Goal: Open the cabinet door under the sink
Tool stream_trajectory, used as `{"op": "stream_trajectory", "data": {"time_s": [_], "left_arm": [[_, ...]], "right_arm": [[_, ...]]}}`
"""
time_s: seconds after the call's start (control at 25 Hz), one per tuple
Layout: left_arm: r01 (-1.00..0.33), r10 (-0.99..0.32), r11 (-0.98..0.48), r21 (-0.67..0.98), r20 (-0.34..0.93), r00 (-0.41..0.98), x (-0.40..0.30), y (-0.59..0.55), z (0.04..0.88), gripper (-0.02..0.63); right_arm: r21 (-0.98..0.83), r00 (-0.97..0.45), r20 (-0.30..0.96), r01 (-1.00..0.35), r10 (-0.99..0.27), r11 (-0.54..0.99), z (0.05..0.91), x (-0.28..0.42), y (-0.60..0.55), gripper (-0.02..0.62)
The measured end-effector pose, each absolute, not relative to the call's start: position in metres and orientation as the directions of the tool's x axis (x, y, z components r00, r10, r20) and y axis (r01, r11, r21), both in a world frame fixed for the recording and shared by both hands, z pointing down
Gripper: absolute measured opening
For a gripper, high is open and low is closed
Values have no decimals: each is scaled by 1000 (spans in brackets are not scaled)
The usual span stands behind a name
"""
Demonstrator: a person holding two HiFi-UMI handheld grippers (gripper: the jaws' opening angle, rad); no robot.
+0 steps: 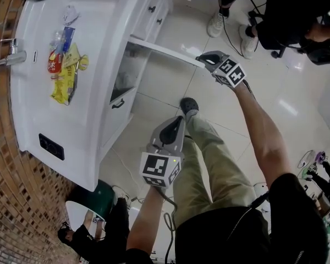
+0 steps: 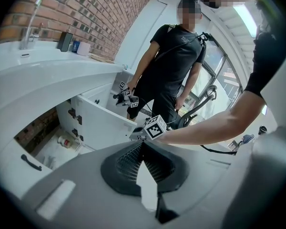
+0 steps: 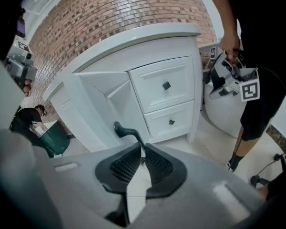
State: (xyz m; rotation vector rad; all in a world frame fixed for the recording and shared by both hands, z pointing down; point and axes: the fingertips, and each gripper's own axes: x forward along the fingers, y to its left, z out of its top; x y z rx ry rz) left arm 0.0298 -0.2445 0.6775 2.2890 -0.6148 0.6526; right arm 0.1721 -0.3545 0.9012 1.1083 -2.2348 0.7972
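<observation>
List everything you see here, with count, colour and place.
vanity: one, white, against brick wall
cabinet door: one, white, swung open on vanity
door handle: one, black, on that door
drawers: two, white, beside the door
snack packets: several, yellow and red, on vanity top
bin: one, green, floor beside vanity
bystanders: several, dark clothes, around the room
left tongs: one, grey, shut, empty, over floor
right tongs: one, grey, shut on door handle
</observation>
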Motion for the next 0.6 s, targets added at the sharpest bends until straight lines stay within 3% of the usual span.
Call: {"op": "stream_trajectory", "data": {"time_s": [0.16, 0.6], "left_arm": [[-584, -252, -664, 467, 595, 763, 33, -240, 679, 15], [-612, -312, -640, 464, 571, 759, 22, -209, 677, 15]], "right_arm": [[-261, -527, 675, -825, -516, 502, 901, 177, -357, 55], [-283, -464, 687, -880, -560, 383, 891, 196, -295, 58]]}}
